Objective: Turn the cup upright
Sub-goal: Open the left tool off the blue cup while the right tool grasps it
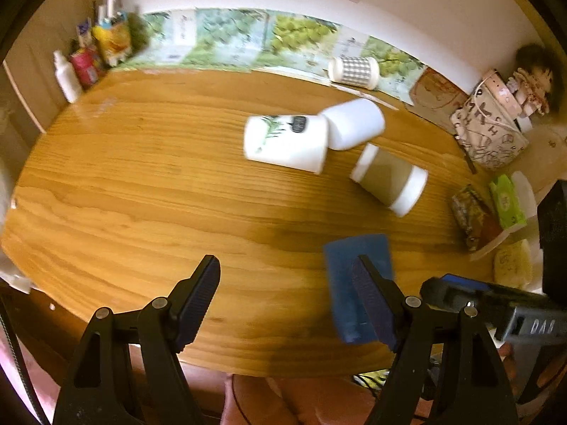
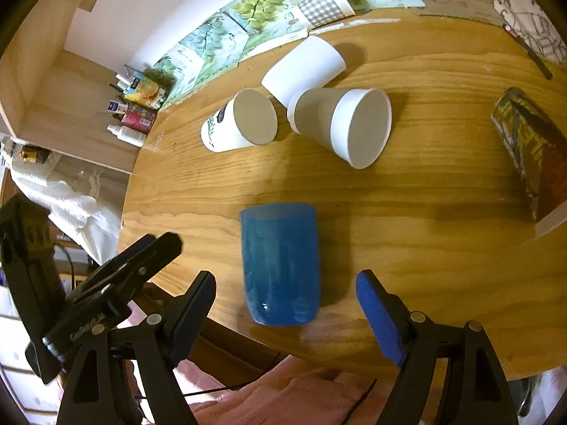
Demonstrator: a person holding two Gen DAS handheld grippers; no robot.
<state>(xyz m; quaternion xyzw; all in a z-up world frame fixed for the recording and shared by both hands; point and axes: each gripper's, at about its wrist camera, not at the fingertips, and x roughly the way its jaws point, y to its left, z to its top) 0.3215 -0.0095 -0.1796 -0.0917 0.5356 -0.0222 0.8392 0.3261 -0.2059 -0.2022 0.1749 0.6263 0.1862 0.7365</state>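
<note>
A blue translucent cup [image 2: 280, 265] lies on its side near the front edge of the wooden table [image 2: 443, 194]. My right gripper [image 2: 287, 315] is open, its fingers on either side of the cup's near end, not touching. In the left wrist view the blue cup [image 1: 358, 283] lies partly behind my left gripper's right finger [image 1: 374, 301]. My left gripper [image 1: 287, 301] is open and empty. Three more cups lie on their sides mid-table: a white cup with a leaf print [image 2: 237, 124], a plain white cup [image 2: 304, 67] and a white cup with a grey band [image 2: 340, 124].
Bottles and packets [image 1: 92, 60] stand at the far left corner. A checked cup [image 1: 352, 71] lies by the wall. A patterned bag [image 1: 489, 134], a doll [image 1: 531, 81] and snack packets [image 1: 475, 216] sit at the right. The table's front edge is close under both grippers.
</note>
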